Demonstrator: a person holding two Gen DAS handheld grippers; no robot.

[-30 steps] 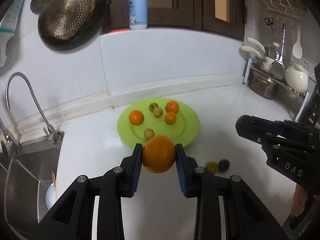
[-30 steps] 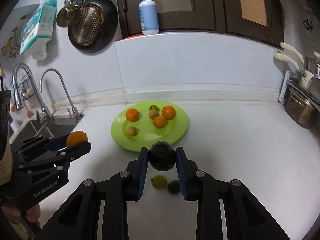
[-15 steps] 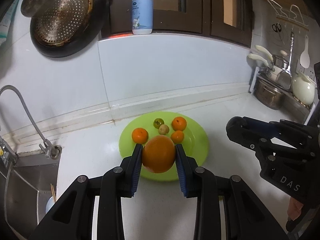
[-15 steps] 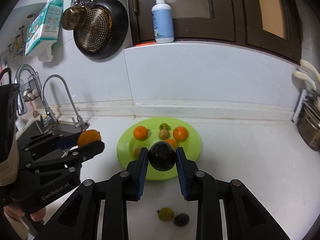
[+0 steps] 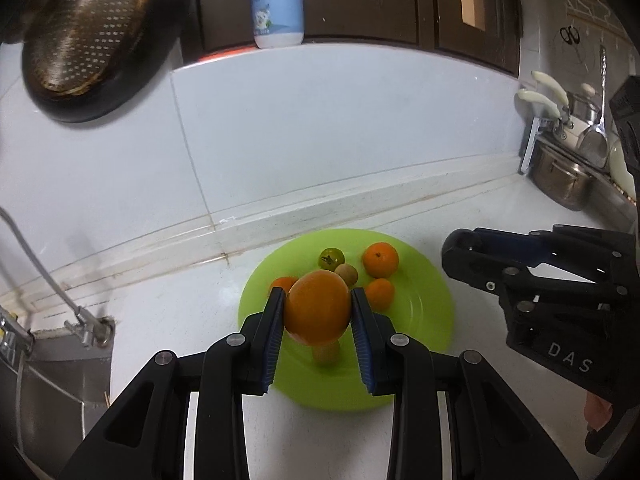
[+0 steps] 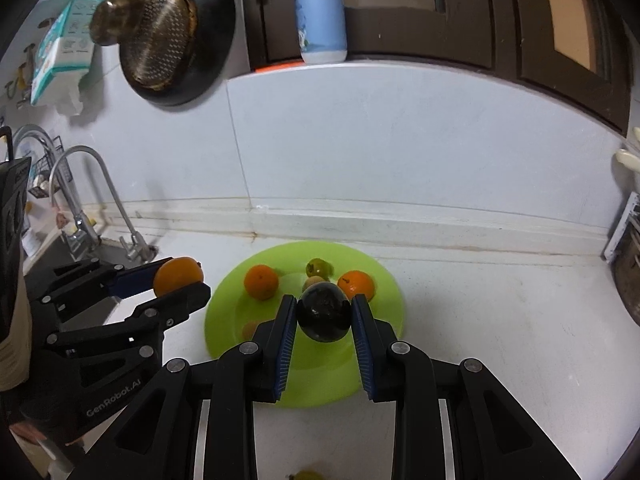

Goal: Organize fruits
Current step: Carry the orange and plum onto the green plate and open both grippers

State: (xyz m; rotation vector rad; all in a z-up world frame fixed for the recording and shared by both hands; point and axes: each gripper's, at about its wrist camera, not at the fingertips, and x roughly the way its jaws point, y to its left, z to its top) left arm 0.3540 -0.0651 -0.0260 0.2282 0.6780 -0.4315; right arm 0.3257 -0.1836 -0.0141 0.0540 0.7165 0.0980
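Observation:
A lime-green plate (image 5: 428, 308) (image 6: 384, 280) lies on the white counter near the wall, holding several small oranges, a green fruit (image 5: 331, 258) and small brownish fruits. My left gripper (image 5: 318, 312) is shut on a large orange (image 5: 318, 306), held above the plate's near left part. The right gripper (image 6: 324, 312) is shut on a dark, almost black round fruit (image 6: 324, 312) above the plate's front. Each gripper shows in the other's view: the right one (image 5: 466, 248) at right, the left one (image 6: 184, 282) at left with its orange (image 6: 178, 276).
A sink with a curved tap (image 6: 92, 184) lies left of the plate. Pots and utensils (image 5: 568, 184) crowd the right end of the counter. A pan (image 5: 88, 32) hangs on the wall, a lotion bottle (image 6: 320, 12) stands on the ledge. A green fruit (image 6: 306, 474) lies on the counter behind the grippers.
Both grippers moved forward toward the wall, and each now holds its fruit over the plate. The loose fruits on the counter slid down and back out of the left wrist view.

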